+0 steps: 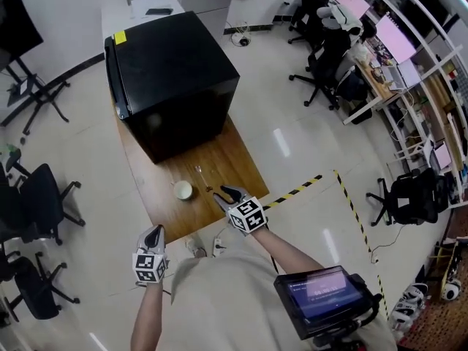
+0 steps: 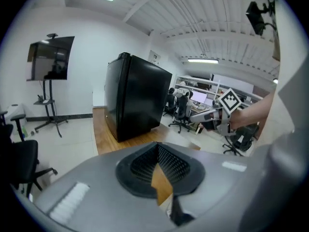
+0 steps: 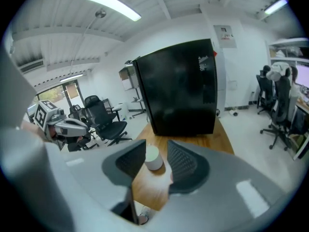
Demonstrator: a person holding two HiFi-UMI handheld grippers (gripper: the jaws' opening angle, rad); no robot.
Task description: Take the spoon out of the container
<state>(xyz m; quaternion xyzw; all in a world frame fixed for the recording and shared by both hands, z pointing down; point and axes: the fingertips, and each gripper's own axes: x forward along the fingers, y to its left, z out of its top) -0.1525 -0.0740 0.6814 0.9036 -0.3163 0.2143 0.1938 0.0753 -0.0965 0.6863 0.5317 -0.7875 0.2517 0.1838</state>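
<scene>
A small white container (image 1: 183, 189) stands on the wooden table (image 1: 238, 159) in front of a black cabinet (image 1: 172, 72). A thin pale spoon-like thing (image 1: 198, 171) lies on the wood just beyond it; too small to be sure. My right gripper (image 1: 222, 193) hangs above the table's front right part, open, with nothing between its jaws. In the right gripper view the container (image 3: 153, 159) shows through the gap of that gripper (image 3: 157, 143). My left gripper (image 1: 152, 235) is off the table's front left edge, shut and empty (image 2: 157, 146).
The black cabinet (image 3: 178, 86) fills the table's far half. Office chairs (image 1: 40, 196) stand at the left, and a power strip (image 1: 208, 248) lies on the floor by the table's front edge. Yellow-black tape (image 1: 296, 191) runs to the right. Desks with monitors (image 1: 380, 50) line the right wall.
</scene>
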